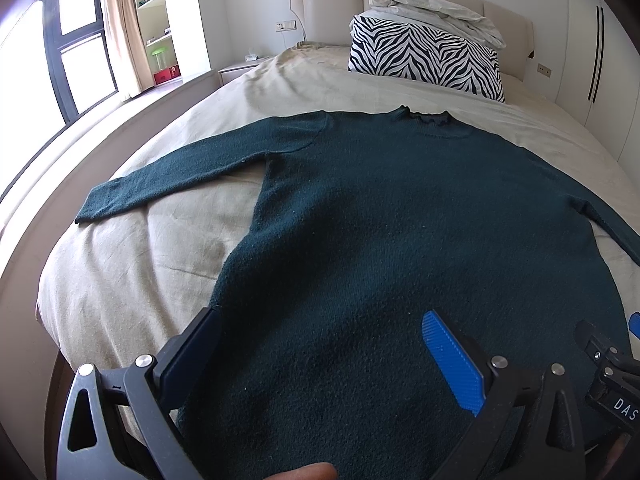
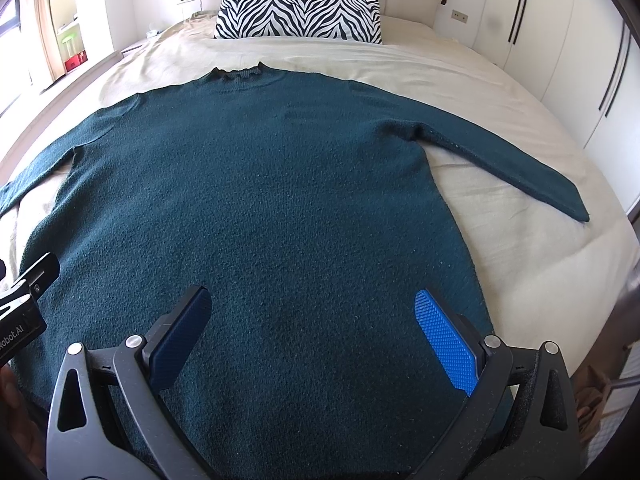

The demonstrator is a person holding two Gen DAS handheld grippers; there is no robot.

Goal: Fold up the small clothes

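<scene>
A dark teal knitted sweater [image 1: 400, 220] [image 2: 260, 200] lies flat on the bed, collar toward the headboard and both sleeves spread out to the sides. My left gripper [image 1: 320, 324] hovers open over the sweater's lower left part, its left finger near the side edge. Over the lower middle and right of the garment, my right gripper [image 2: 312, 300] stands open, nothing between its fingers. Part of the right gripper [image 1: 608, 356] shows at the right edge of the left wrist view. The left gripper [image 2: 28, 300] shows at the left edge of the right wrist view.
The bed has a beige sheet [image 1: 140, 264] [image 2: 520, 248]. A zebra-striped pillow [image 1: 428, 56] [image 2: 300, 12] with a folded white duvet [image 1: 432, 8] on top sits by the padded headboard [image 1: 332, 4]. A window [image 1: 76, 40] and shelves are to the left, white wardrobe doors [image 2: 580, 60] to the right.
</scene>
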